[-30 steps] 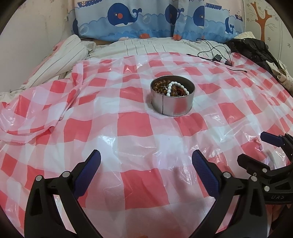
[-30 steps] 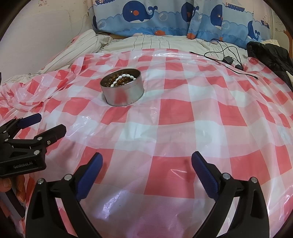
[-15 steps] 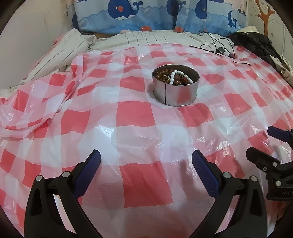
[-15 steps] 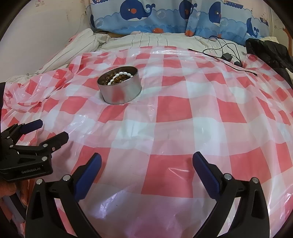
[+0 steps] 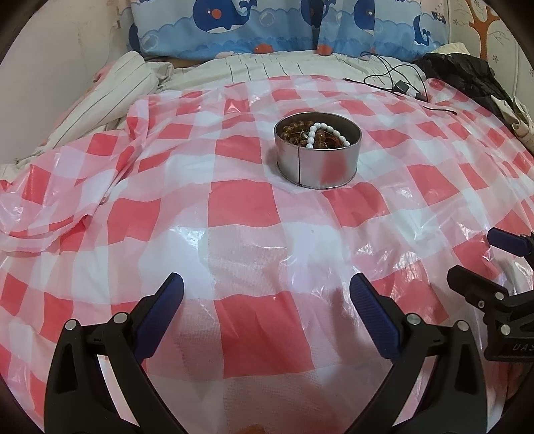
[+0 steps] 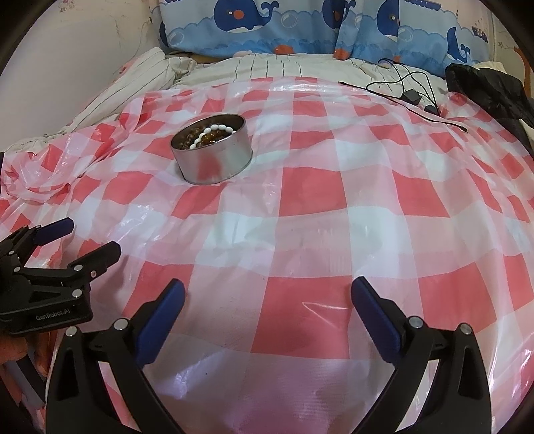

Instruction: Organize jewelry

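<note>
A round silver tin (image 5: 318, 167) stands on the red-and-white checked plastic sheet (image 5: 233, 213); it also shows in the right wrist view (image 6: 213, 163). Inside lie a white bead bracelet (image 5: 322, 132) and brown bead bracelets (image 5: 293, 131). My left gripper (image 5: 267, 293) is open and empty, low over the sheet, well short of the tin. My right gripper (image 6: 267, 295) is open and empty, to the right of the tin and nearer than it. Each gripper shows at the edge of the other's view, the right one (image 5: 484, 260) and the left one (image 6: 83, 238).
Whale-print pillows (image 5: 283, 26) and striped bedding (image 5: 110, 90) lie behind the sheet. A black cable with an adapter (image 5: 400, 86) and a dark garment (image 5: 467, 76) sit at the back right. The sheet is crumpled at the left (image 5: 50, 207).
Both grippers have moved forward toward the tin, which now looks larger and nearer. Both jaws stay open and empty.
</note>
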### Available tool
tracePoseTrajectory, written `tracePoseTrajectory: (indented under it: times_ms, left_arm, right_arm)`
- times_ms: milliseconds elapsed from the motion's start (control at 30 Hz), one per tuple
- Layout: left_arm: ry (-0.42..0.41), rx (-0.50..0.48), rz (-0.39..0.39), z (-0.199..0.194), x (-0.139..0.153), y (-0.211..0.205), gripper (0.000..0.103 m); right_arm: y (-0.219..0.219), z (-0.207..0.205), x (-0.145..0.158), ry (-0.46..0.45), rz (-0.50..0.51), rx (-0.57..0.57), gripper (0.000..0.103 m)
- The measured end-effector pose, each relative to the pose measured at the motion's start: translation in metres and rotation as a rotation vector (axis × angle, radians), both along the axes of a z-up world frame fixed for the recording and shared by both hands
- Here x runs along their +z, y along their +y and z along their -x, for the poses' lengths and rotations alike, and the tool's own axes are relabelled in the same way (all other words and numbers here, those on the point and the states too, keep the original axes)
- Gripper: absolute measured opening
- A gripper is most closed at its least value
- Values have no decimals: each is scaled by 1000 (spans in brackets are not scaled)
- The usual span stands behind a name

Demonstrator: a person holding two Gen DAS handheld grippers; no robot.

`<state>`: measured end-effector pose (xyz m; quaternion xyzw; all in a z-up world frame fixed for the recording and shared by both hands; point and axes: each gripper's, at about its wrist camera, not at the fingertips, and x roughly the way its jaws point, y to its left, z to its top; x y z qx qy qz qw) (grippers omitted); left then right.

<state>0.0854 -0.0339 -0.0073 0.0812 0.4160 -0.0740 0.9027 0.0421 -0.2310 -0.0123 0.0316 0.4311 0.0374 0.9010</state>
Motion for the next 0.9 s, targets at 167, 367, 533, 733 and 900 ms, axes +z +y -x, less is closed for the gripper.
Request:
tracePoseTrajectory:
  times_ms: [167,367,533,733,900]
  left_arm:
    - [1,-1,-2,0,-1,0,96]
    - [-11,4,-3,0,1,0,96]
    - [-11,3,-5,0,1,0,96]
    - [-14,2,-4,0,2,0,96]
    - [-21,-2,-6,1,5,-1,96]
  right_arm:
    - [0,0,0,0,0,-1,96]
    - [0,0,1,-5,1,-2,96]
    - [2,1,2,-10,8,1,96]
    - [2,1,2,-11,8,1,96]
    - [3,1,3,-12,10,2,96]
